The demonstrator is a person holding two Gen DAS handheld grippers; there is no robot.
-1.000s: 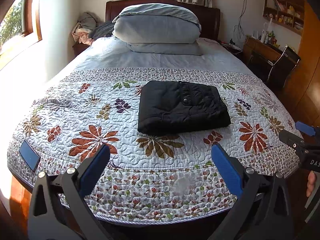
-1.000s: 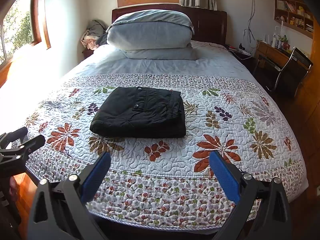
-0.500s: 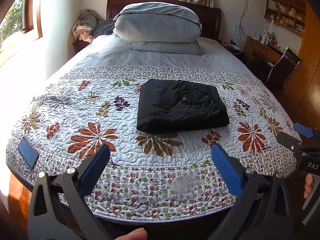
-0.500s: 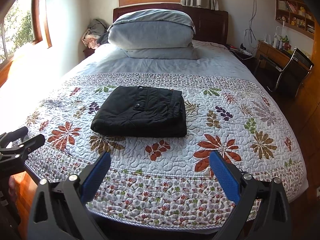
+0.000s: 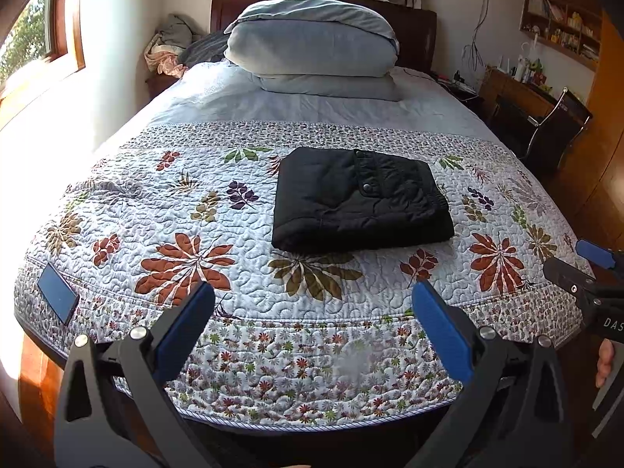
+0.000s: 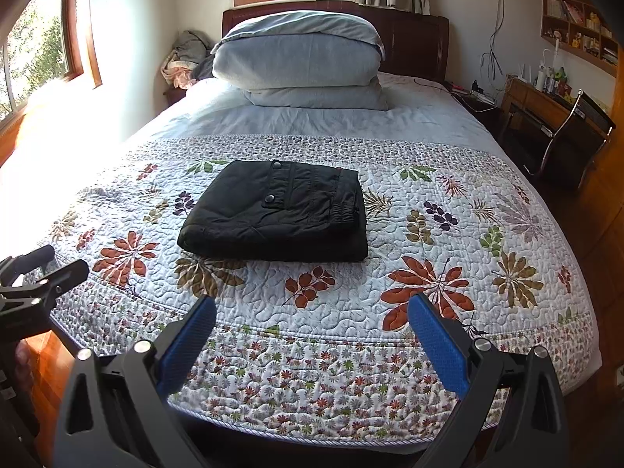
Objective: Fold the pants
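Observation:
The black pants (image 5: 360, 199) lie folded into a compact rectangle on the floral quilt (image 5: 218, 241) in the middle of the bed; they also show in the right wrist view (image 6: 279, 212). My left gripper (image 5: 312, 327) is open and empty, held off the foot of the bed, well short of the pants. My right gripper (image 6: 312, 339) is open and empty too, also back from the foot edge. The right gripper shows at the right edge of the left wrist view (image 5: 596, 269), and the left gripper shows at the left edge of the right wrist view (image 6: 35, 273).
Stacked pillows (image 5: 312, 46) lie at the headboard. A dark phone (image 5: 57, 298) rests on the quilt's front left corner. A desk and chair (image 6: 565, 132) stand to the right of the bed, and a pile of clothes (image 5: 171, 46) sits at the back left.
Both grippers have drawn slightly back and shifted; the bed sits a little lower in both views. The pants have not moved. Both grippers stay open.

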